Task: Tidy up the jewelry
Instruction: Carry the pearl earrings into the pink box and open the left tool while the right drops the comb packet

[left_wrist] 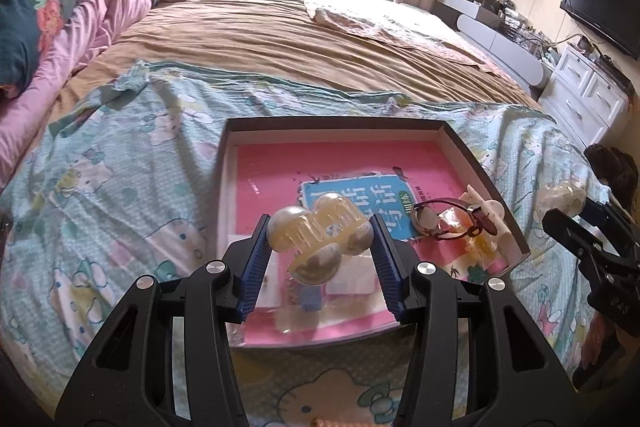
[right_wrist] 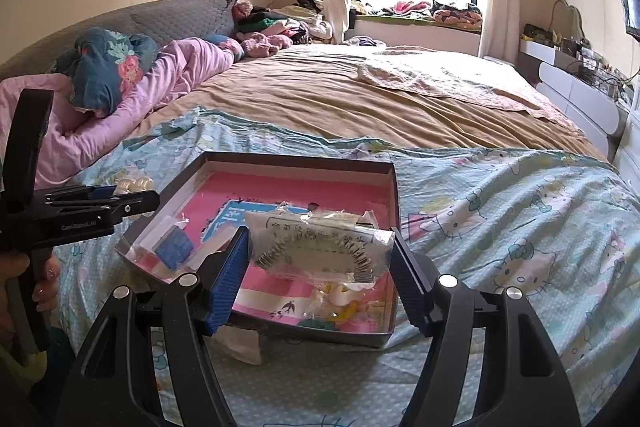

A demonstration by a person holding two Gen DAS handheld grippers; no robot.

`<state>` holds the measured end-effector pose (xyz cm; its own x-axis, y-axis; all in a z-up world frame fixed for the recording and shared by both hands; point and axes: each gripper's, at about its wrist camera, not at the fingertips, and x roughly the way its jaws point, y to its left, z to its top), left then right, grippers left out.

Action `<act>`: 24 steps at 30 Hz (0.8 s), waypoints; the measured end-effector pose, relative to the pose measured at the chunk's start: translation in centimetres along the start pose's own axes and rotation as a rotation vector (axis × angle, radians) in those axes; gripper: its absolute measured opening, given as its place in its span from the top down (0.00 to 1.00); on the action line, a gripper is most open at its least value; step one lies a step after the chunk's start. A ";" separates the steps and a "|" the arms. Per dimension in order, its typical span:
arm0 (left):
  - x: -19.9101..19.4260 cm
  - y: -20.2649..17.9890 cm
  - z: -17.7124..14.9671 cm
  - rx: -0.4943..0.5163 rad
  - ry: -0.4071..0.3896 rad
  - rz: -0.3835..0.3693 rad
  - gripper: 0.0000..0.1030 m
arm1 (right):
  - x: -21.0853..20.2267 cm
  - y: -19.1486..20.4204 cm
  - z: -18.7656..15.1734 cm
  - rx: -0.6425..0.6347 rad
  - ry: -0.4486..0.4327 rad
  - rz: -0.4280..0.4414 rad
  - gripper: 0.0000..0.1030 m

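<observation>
Left wrist view: the left gripper (left_wrist: pixel 320 239) had its blue pads clamped on a cream pearl hair claw (left_wrist: pixel 319 241), held up over the near end of the shallow box (left_wrist: pixel 476 163). You could see glasses (left_wrist: pixel 440 223) lying by the box's right wall, which the other camera didn't really show. The right gripper (left_wrist: pixel 580 251) sat off past the right edge, over the cartoon-cat sheet (left_wrist: pixel 120 167).

Right wrist view: the right gripper (right_wrist: pixel 320 251) was pinching a clear plastic bag with a beaded chain (right_wrist: pixel 316 247) inside, above the box's near right corner (right_wrist: pixel 390 337). Only here did a hand (right_wrist: pixel 24 279) on the left gripper's handle show. Plenty of bare sheet lay to the right of the box.
</observation>
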<state>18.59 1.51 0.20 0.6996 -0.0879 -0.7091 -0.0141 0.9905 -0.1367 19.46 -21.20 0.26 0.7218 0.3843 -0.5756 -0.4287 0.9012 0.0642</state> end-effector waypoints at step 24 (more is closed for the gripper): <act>3.8 -1.9 -1.7 0.070 0.068 -0.057 0.61 | 3.7 -0.8 -3.1 0.047 0.122 -0.021 0.36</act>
<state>20.08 -0.93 -3.37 0.6476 -0.1493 -0.7473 0.0761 0.9884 -0.1315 20.78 -21.13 -4.46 0.6576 0.3402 -0.6722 -0.3861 0.9183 0.0871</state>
